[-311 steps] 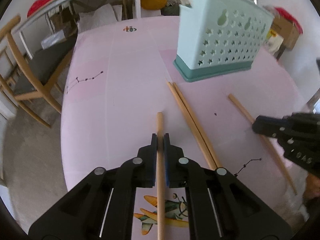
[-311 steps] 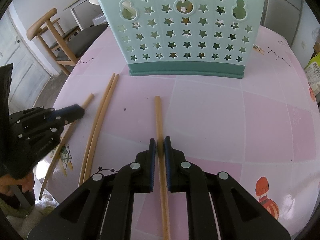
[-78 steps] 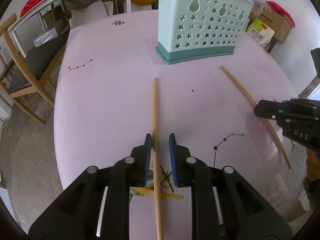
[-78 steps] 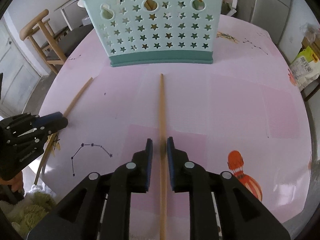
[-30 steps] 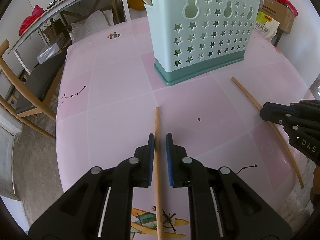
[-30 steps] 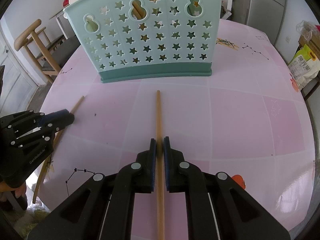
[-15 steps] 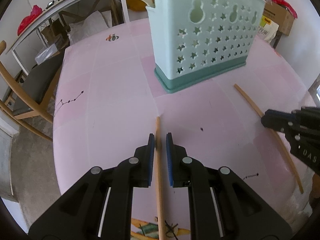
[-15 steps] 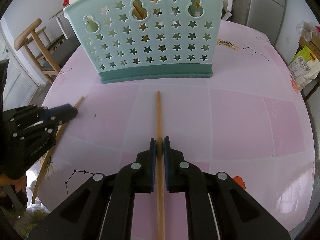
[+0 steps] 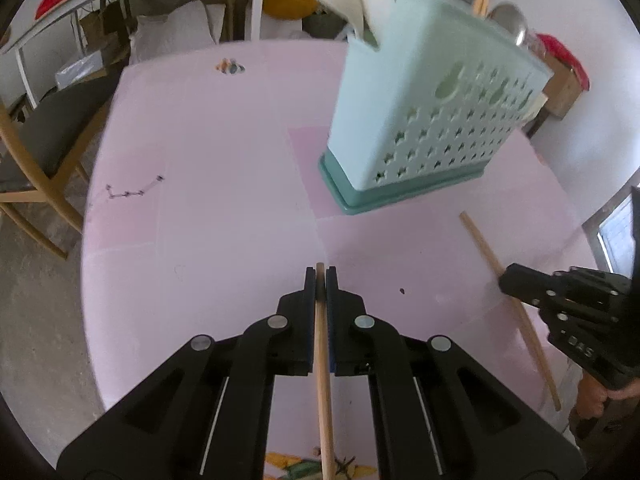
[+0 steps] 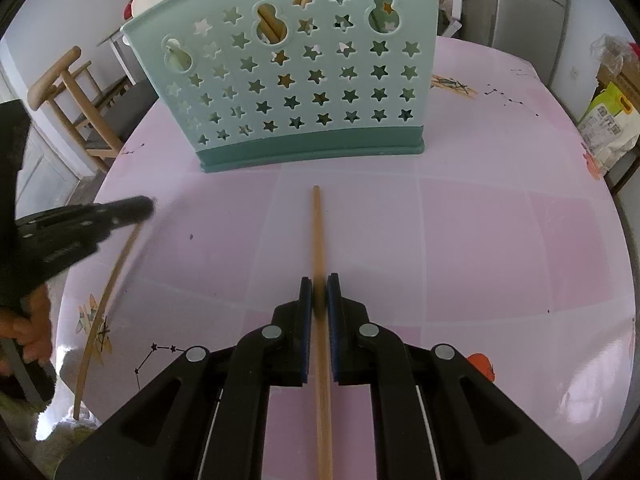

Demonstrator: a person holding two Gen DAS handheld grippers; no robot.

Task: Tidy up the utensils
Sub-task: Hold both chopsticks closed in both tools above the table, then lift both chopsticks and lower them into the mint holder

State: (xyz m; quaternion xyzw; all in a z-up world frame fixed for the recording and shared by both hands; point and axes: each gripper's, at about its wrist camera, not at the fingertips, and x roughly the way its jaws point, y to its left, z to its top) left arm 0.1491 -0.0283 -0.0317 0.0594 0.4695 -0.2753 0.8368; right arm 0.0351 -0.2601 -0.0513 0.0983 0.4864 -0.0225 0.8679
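Note:
My left gripper (image 9: 320, 276) is shut on a wooden chopstick (image 9: 323, 380), gripped near its far tip, above the pink table. My right gripper (image 10: 319, 284) is shut on a second wooden chopstick (image 10: 317, 232) that points toward the mint-green star-holed utensil caddy (image 10: 296, 80). The caddy (image 9: 432, 120) stands ahead and to the right of the left gripper and holds chopsticks, a white spoon and a metal spoon. The right gripper's chopstick also shows in the left wrist view (image 9: 508, 296), and the left one in the right wrist view (image 10: 108, 304).
The round pink table (image 9: 208, 160) has its edge close on the left and near sides. Wooden chairs (image 9: 28, 152) stand beyond the left edge. A food bag (image 10: 608, 120) and box sit off the right side.
The left gripper has risen and tilted with its chopstick, so the caddy now sits farther right and the chopstick tip barely shows past the jaws. The right gripper moved slightly closer to the caddy.

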